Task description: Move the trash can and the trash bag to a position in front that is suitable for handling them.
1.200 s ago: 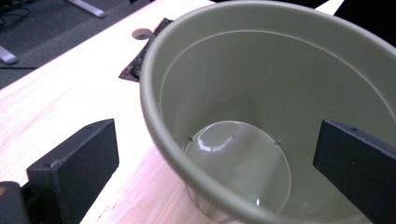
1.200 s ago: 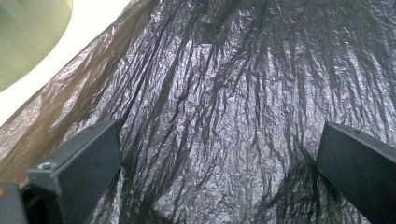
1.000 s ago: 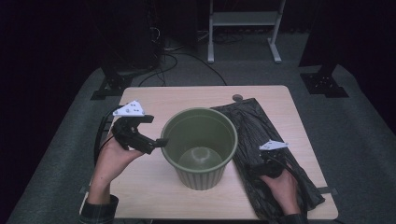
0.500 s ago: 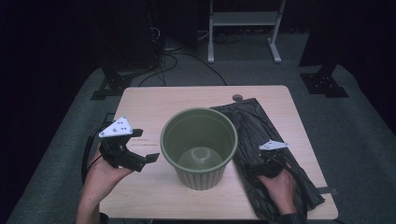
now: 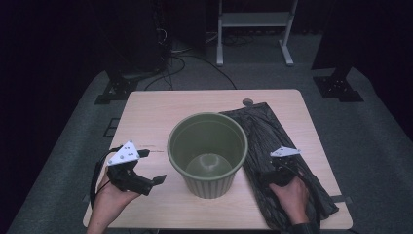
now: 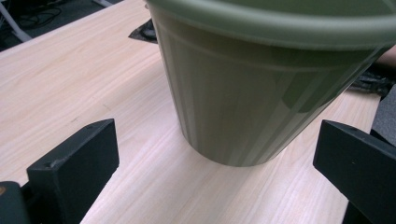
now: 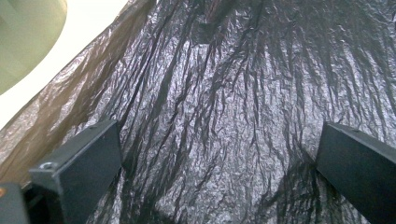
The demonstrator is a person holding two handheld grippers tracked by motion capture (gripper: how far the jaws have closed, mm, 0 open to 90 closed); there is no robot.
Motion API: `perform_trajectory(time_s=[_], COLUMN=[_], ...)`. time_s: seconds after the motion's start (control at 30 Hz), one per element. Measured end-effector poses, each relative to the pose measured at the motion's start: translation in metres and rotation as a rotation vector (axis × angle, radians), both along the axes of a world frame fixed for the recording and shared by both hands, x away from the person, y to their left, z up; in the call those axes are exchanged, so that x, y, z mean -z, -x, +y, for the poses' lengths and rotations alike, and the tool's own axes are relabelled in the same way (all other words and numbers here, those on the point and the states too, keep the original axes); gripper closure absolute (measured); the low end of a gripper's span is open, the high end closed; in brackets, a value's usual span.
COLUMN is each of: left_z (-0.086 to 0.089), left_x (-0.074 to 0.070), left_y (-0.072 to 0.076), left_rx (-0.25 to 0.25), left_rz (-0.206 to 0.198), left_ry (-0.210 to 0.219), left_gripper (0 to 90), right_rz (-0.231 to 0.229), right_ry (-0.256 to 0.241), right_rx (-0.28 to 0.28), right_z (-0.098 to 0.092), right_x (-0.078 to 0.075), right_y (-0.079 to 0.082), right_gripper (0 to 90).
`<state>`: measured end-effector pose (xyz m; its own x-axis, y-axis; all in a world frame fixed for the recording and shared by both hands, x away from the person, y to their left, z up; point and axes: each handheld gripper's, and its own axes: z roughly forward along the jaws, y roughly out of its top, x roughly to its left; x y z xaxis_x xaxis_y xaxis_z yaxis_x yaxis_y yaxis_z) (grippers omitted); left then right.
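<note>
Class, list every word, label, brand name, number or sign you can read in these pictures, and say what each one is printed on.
None can be read in these views.
Green ribbed plastic bin: plain on the sides that show, no label or brand.
Black plastic bag: crinkled film, no print showing.
Wooden table: bare grain.
Left tool and right tool: no markings legible on the grey plates.
</note>
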<state>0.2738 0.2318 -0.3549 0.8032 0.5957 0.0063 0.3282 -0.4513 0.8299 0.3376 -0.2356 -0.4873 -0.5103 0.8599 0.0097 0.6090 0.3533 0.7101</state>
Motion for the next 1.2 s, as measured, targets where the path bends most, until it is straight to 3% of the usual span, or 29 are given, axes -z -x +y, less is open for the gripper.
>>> perform_trajectory(time_s=[0.23, 0.67, 0.93, 1.2], left_z=[0.003, 0.005, 0.007, 0.009], left_x=[0.020, 0.062, 0.084, 0.102], left_y=[-0.005, -0.020, -0.028, -0.034], left_rx=[-0.021, -0.044, -0.056, -0.082], left_rz=[-0.014, 0.038, 0.033, 0.036], left_ry=[0.005, -0.008, 0.004, -0.041], left_gripper=[0.0, 0.0, 0.0, 0.0], right_rz=[0.000, 0.002, 0.002, 0.002], right_ry=[0.000, -0.001, -0.001, -0.001], right_rx=[-0.001, -0.005, -0.006, -0.006], right_z=[0.000, 0.000, 0.000, 0.000], right_x=[0.000, 0.000, 0.000, 0.000], right_y=[0.000, 0.000, 0.000, 0.000], right_gripper=[0.0, 0.0, 0.0, 0.0])
